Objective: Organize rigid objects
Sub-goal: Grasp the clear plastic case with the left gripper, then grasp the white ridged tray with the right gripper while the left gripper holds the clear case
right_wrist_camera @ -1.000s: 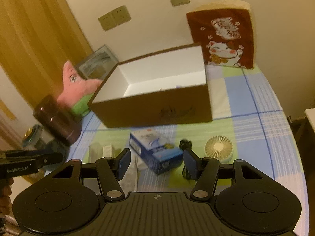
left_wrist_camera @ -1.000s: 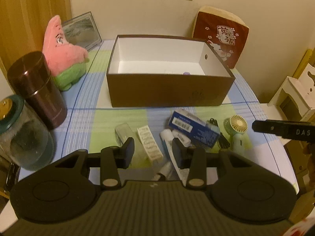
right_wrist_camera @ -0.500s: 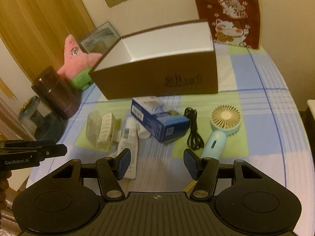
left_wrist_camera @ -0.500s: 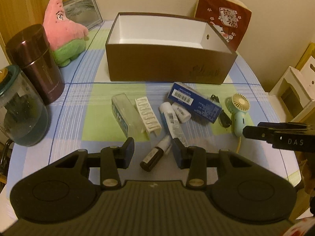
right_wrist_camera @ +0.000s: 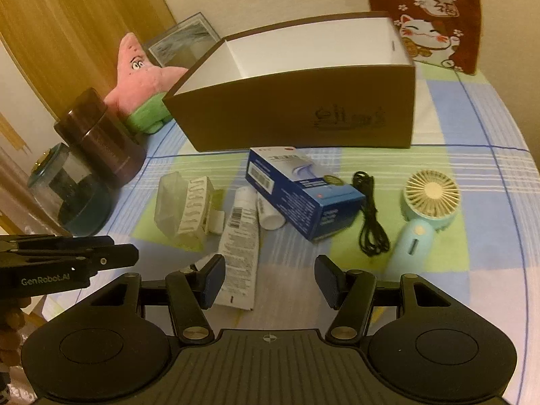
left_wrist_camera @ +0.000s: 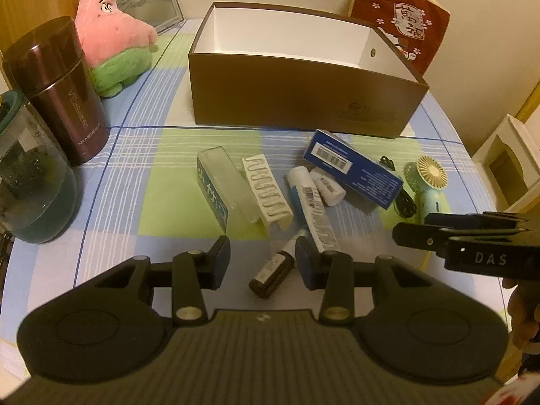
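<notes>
An open brown box [left_wrist_camera: 303, 101] [right_wrist_camera: 303, 114] stands at the back of the table. In front of it lie a blue carton [left_wrist_camera: 354, 168] [right_wrist_camera: 303, 195], a white tube [left_wrist_camera: 314, 209] [right_wrist_camera: 239, 236], a small white bottle [left_wrist_camera: 329, 185], a clear case [left_wrist_camera: 226, 189] [right_wrist_camera: 168, 202], a white ridged strip [left_wrist_camera: 266, 192] [right_wrist_camera: 195, 206], a small dark bottle [left_wrist_camera: 273, 271], a black cable [right_wrist_camera: 369, 222] and a mint hand fan [left_wrist_camera: 430, 182] [right_wrist_camera: 425, 216]. My left gripper [left_wrist_camera: 262, 263] is open just above the dark bottle. My right gripper [right_wrist_camera: 270, 281] is open, above the table near the tube's end.
A maroon canister [left_wrist_camera: 57, 87] and a glass jar [left_wrist_camera: 30, 182] stand at the left edge. A pink star plush [left_wrist_camera: 111, 40] and a picture frame [left_wrist_camera: 145, 0] sit behind them. A red cat cushion [right_wrist_camera: 428, 17] leans at the back right.
Both grippers have tilted down and come closer to the loose items. The left one now hangs over the dark bottle. Nothing on the table has moved.
</notes>
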`<state>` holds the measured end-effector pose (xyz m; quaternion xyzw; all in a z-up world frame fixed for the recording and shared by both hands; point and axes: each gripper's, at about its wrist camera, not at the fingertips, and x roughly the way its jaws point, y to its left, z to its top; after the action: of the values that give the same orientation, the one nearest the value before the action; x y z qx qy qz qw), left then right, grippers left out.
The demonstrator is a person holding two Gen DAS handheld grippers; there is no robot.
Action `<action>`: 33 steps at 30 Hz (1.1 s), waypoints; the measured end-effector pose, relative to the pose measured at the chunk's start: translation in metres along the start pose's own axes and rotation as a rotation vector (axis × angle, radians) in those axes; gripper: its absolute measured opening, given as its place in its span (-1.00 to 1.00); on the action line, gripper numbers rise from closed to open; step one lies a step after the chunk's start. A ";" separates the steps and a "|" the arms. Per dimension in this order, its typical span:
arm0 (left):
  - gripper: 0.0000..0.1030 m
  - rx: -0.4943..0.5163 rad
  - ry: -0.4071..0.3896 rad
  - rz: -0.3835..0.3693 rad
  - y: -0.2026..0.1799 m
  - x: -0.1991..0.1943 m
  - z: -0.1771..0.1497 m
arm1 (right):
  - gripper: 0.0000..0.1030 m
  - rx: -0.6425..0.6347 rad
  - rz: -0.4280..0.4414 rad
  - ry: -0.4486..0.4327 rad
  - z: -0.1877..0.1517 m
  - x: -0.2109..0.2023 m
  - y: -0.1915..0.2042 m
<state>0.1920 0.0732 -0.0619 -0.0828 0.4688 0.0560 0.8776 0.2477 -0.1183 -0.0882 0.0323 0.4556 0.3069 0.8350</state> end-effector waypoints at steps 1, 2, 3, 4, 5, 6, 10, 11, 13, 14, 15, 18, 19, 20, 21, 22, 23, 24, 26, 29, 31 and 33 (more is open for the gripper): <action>-0.24 -0.001 0.001 0.003 0.001 0.003 0.002 | 0.16 0.000 -0.001 0.002 0.001 0.003 0.001; -0.24 -0.003 0.002 0.005 0.002 0.006 0.003 | 0.16 -0.001 -0.002 0.005 0.003 0.006 0.002; -0.24 -0.005 0.004 0.006 0.003 0.009 0.005 | 0.16 -0.002 -0.003 0.007 0.004 0.009 0.002; -0.24 -0.007 0.007 0.006 0.004 0.013 0.006 | 0.15 -0.002 -0.003 0.009 0.006 0.012 0.002; -0.24 -0.008 0.009 0.007 0.005 0.016 0.008 | 0.15 -0.002 -0.004 0.011 0.007 0.016 0.002; -0.24 -0.009 0.012 0.007 0.006 0.019 0.009 | 0.15 -0.001 -0.006 0.012 0.009 0.019 0.003; -0.23 -0.011 0.018 0.016 0.010 0.033 0.016 | 0.15 0.001 -0.012 0.019 0.015 0.030 0.005; -0.23 -0.014 0.021 0.016 0.011 0.037 0.018 | 0.15 0.003 -0.013 0.021 0.017 0.032 0.005; -0.23 -0.021 0.023 0.015 0.014 0.043 0.022 | 0.15 0.006 -0.015 0.024 0.019 0.037 0.005; -0.22 -0.021 0.027 0.019 0.015 0.047 0.025 | 0.15 0.010 -0.017 0.026 0.021 0.040 0.005; -0.22 -0.022 0.032 0.022 0.017 0.050 0.027 | 0.15 0.013 -0.018 0.028 0.022 0.041 0.005; -0.22 -0.023 0.046 0.022 0.019 0.061 0.032 | 0.15 0.021 -0.023 0.034 0.026 0.047 0.005; -0.22 -0.023 0.051 0.023 0.020 0.064 0.034 | 0.15 0.023 -0.025 0.036 0.027 0.049 0.006; -0.22 -0.020 0.054 0.020 0.020 0.067 0.035 | 0.15 0.026 -0.027 0.037 0.028 0.050 0.006; -0.22 -0.018 0.057 0.020 0.020 0.070 0.037 | 0.15 0.028 -0.027 0.036 0.029 0.051 0.006; -0.22 -0.017 0.057 0.020 0.020 0.072 0.038 | 0.15 0.030 -0.027 0.036 0.030 0.052 0.006; -0.23 -0.013 0.056 0.020 0.020 0.074 0.039 | 0.15 0.031 -0.027 0.034 0.031 0.053 0.007; -0.26 -0.006 0.054 0.019 0.020 0.076 0.039 | 0.15 0.031 -0.027 0.034 0.032 0.054 0.007; -0.27 0.007 0.056 0.022 0.022 0.078 0.040 | 0.15 0.032 -0.024 0.034 0.035 0.055 0.008; -0.40 0.011 0.058 0.029 0.028 0.080 0.041 | 0.15 0.023 -0.013 0.039 0.037 0.059 0.013; -0.46 0.025 0.054 0.043 0.032 0.080 0.041 | 0.15 0.006 -0.003 0.046 0.039 0.062 0.019; -0.46 0.041 0.053 0.057 0.034 0.080 0.040 | 0.15 -0.010 0.007 0.053 0.040 0.066 0.025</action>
<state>0.2630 0.1165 -0.1100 -0.0525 0.4952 0.0692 0.8644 0.2924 -0.0534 -0.1055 0.0218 0.4758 0.3130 0.8217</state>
